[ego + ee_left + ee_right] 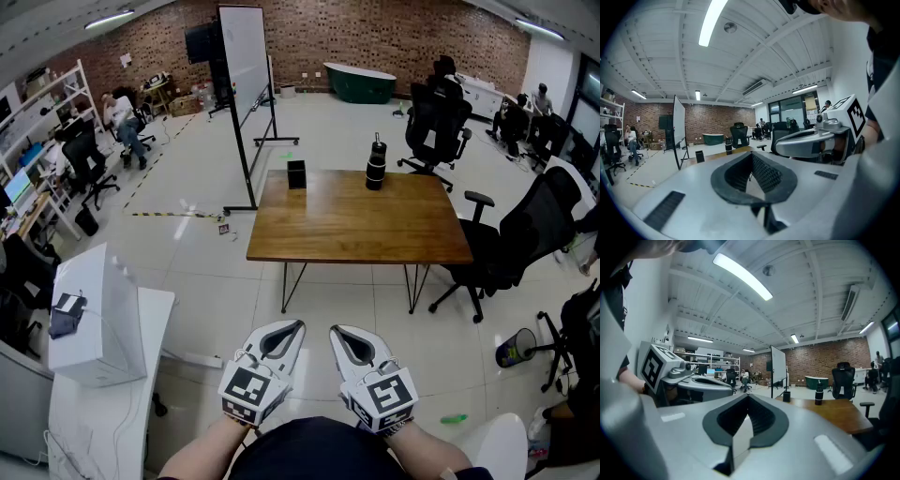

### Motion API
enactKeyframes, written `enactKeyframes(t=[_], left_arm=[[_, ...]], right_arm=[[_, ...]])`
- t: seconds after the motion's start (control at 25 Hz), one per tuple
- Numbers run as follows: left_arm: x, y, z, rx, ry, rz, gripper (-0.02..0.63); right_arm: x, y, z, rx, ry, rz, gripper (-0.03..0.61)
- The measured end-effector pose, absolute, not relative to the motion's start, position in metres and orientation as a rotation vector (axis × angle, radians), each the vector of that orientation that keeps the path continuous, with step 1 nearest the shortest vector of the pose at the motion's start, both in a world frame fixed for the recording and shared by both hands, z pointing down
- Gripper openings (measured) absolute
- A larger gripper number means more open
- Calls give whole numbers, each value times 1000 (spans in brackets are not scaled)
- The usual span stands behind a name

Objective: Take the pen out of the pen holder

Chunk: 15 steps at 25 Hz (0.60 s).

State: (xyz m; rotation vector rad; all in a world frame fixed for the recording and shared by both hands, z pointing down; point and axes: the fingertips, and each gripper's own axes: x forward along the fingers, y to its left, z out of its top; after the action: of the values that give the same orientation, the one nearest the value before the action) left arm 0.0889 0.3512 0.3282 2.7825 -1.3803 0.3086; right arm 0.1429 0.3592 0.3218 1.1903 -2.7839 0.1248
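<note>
Wooden table (356,230) on glossy white floor (328,136), brick wall (375,37) behind

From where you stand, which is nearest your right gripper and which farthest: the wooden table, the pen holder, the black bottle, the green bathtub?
From the right gripper, in the head view:
1. Wooden table, straight ahead.
2. Black bottle and pen holder, both near the table's far edge; too close to call.
3. Green bathtub, by the brick back wall.
</note>
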Motion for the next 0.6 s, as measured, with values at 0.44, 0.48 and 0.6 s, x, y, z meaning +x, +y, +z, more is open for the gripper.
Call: enactKeyframes(t=[0.44,0.48,0.6], left_arm=[[104,350,328,2784,-1391,309,5],[104,349,328,2784,-1393,307,5],[102,341,330,2778,-1393,301,5]], right_arm=[[159,359,325,1184,-2790,125,0],[159,357,325,1183,-2790,126,0],[157,351,327,1177,-2786,130,0]])
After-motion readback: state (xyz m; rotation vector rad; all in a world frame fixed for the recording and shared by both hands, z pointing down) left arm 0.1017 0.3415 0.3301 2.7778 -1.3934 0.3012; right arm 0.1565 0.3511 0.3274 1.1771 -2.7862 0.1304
